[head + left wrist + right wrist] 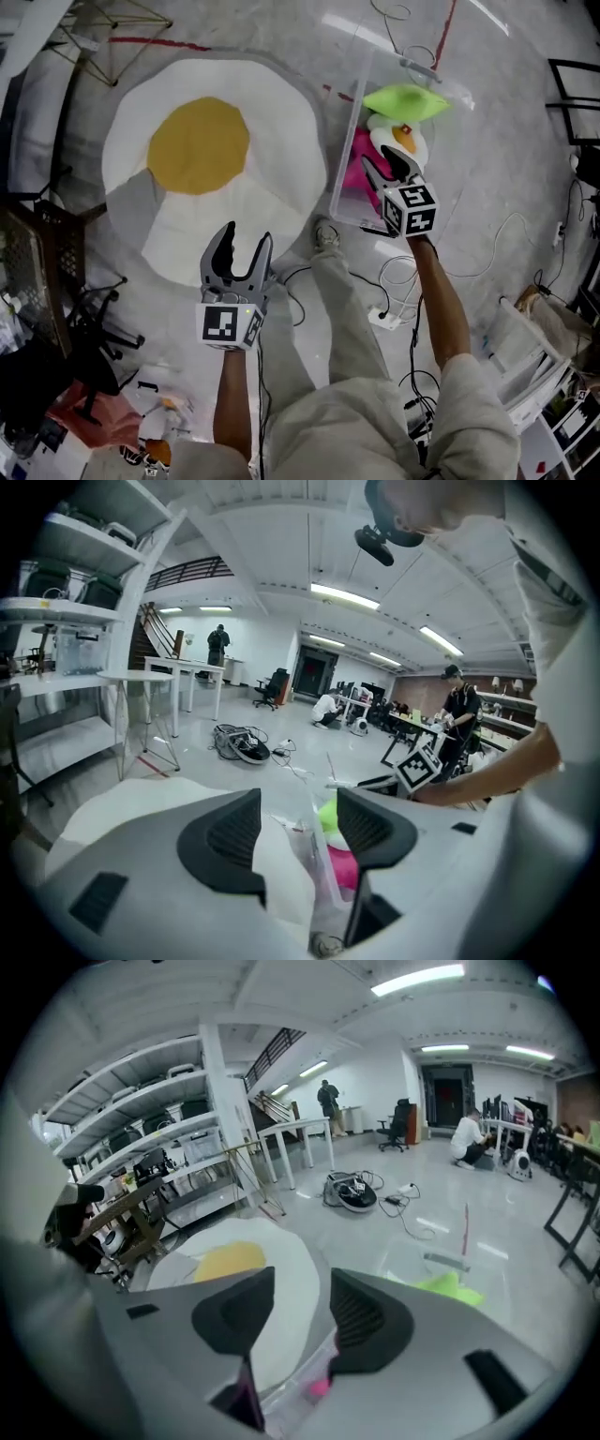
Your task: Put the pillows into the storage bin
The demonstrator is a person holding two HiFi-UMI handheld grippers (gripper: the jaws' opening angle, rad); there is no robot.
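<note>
Green pillow [405, 99] and pink pillow [356, 171] lay inside the clear storage bin [341, 192], right hand-held gripper [386, 165] over it, jaws spread, empty, left hand-held gripper [246, 240] spread, empty, near the fried-egg rug [216, 159]

Open lab-workshop hall — metal shelving [141, 1115], white tables [183, 669], office chair [274, 684], cable tangle [352, 1192].

At upper right, my right gripper [384, 169] hovers at the storage bin's [344, 161] near edge. The bin holds a green pillow [405, 100] and a pink pillow [356, 175]. My left gripper [247, 240] is at lower centre, jaws spread.
</note>
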